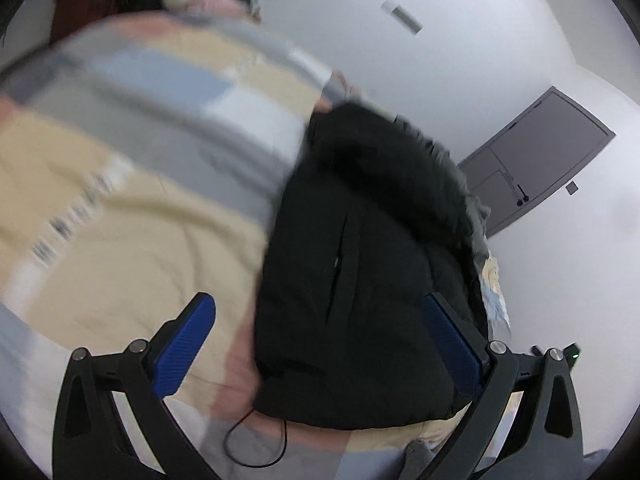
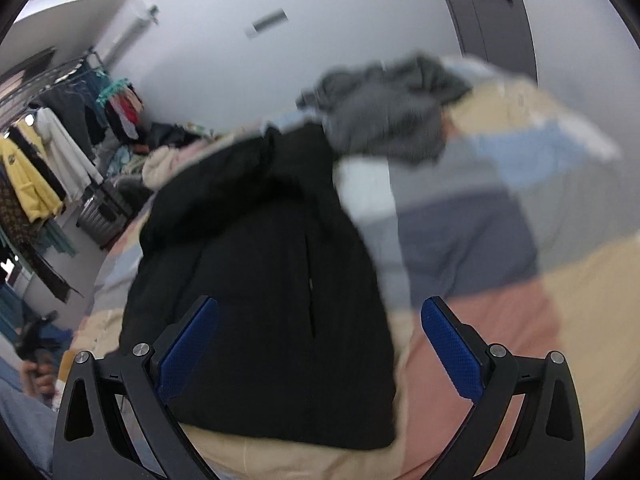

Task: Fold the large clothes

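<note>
A black padded jacket (image 1: 360,272) with a fur-trimmed hood lies folded on a bed covered by a patchwork sheet (image 1: 120,208). My left gripper (image 1: 318,308) is open and empty, hovering over the jacket's near edge, its right finger above the fabric. In the right wrist view the same jacket (image 2: 264,280) lies in front of my right gripper (image 2: 320,312), which is open and empty just above its near end. Both views are blurred by motion.
A crumpled grey garment (image 2: 384,112) lies on the bed beyond the jacket. A rack of hanging clothes (image 2: 52,152) and a clothes pile (image 2: 168,148) stand at the left. A grey door (image 1: 536,156) is in the white wall. A thin black cable (image 1: 256,440) lies by the bed's near edge.
</note>
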{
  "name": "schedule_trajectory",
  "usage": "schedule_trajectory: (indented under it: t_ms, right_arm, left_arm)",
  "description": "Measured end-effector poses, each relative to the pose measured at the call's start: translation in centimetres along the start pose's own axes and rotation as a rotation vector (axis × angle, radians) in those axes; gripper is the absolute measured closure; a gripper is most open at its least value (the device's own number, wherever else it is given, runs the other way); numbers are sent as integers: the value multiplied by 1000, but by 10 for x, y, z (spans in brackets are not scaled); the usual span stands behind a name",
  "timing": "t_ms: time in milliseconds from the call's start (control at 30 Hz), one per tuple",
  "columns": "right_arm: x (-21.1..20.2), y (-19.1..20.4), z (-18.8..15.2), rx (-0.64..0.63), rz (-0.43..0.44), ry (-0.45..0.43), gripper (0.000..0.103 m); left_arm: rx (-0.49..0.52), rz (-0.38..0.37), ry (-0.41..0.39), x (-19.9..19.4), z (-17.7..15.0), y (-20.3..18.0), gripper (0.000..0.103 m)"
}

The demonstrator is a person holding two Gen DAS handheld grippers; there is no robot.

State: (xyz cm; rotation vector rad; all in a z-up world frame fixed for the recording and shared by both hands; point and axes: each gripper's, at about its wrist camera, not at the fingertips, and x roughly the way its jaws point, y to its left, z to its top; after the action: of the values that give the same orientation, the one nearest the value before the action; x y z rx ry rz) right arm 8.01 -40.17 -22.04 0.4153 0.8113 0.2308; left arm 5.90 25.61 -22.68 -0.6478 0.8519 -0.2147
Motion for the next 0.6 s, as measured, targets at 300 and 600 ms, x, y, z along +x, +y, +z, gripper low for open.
schedule_trajectory:
  t_ms: [300,600]
  right_arm:
    - [65,-42,-48,200,57,166,2]
    - [69,-25,-52,182,159,180,2]
  left_arm:
    - [-113,-94,96,60,-32,37,2]
    - [-118,-142,166,87,-45,34,12]
